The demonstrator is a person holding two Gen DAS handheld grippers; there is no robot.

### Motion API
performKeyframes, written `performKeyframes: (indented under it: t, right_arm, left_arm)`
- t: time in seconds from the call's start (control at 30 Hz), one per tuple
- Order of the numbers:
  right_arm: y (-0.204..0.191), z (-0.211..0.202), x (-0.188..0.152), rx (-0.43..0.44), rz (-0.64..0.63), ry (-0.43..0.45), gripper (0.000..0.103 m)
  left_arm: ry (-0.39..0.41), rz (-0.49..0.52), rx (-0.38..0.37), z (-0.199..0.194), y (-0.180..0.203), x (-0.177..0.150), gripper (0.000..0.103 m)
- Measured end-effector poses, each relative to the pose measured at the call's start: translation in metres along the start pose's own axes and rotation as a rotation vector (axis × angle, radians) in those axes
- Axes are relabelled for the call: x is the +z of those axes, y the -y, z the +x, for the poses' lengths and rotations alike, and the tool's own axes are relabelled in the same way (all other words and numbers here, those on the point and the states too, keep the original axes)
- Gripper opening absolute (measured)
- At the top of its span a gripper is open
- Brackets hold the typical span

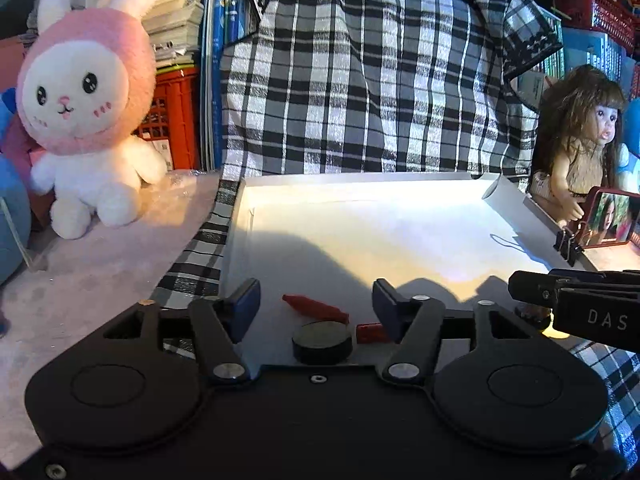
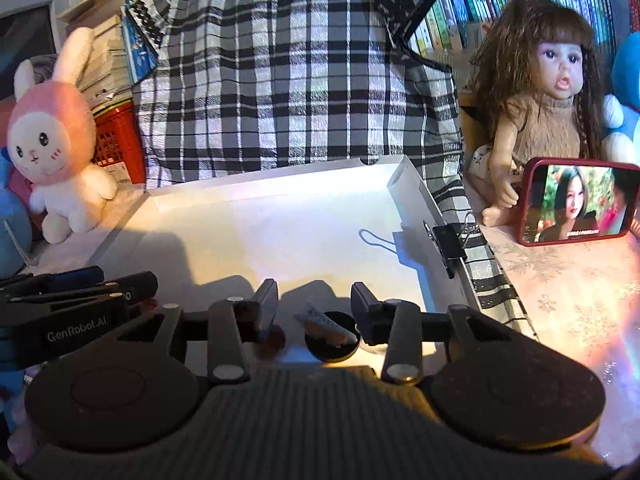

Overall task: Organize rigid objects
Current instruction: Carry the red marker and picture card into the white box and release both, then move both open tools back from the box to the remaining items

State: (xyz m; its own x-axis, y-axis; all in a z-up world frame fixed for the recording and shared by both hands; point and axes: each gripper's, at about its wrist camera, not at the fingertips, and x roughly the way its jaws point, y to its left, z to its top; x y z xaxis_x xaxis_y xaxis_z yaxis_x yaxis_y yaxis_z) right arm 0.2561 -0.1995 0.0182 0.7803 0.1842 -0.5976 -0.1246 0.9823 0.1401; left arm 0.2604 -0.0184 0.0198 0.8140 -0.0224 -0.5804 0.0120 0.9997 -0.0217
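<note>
white tray (image 1: 400, 216) holds a black puck (image 1: 322, 342) between open left gripper (image 1: 316, 306) jaws.

We see a cluttered room behind the desk (image 2: 560, 280), whose pale surface carries a faint snowflake pattern and catches warm, low light from the right. A black-and-white plaid cloth (image 1: 360, 80) drapes over a bulky shape at the back and hangs down onto the desk. To the left sit a pink-hooded plush rabbit (image 1: 84, 120), a red plastic crate (image 1: 176, 120) and stacked papers (image 1: 176, 12). To the right we find a long-haired doll (image 2: 548, 92), a row of upright books (image 2: 472, 0) behind it, and a red-cased phone (image 2: 580, 206) propped on its side, its screen lit.
</note>
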Motion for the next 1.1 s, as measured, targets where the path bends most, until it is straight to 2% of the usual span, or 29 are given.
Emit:
performKeyframes:
  t: [0.33,0.6,1.1]
  right_arm:
    - [-0.006,-0.04,-0.011,-0.005,-0.042,0.04,0.065]
    - [-0.011,-0.069,-0.029,-0.009,-0.069,0.063,0.072]
    - [-0.022,-0.115,-0.065,-0.004,-0.129,0.097,0.08]
  left_arm:
    - [0.033,0.022,-0.037,-0.045,0.002,-0.01,0.074]
    - [0.035,0.035,-0.074,-0.078,0.005,-0.029,0.076]
    - [0.093,0.07,-0.087,-0.14,0.004,-0.066,0.08]
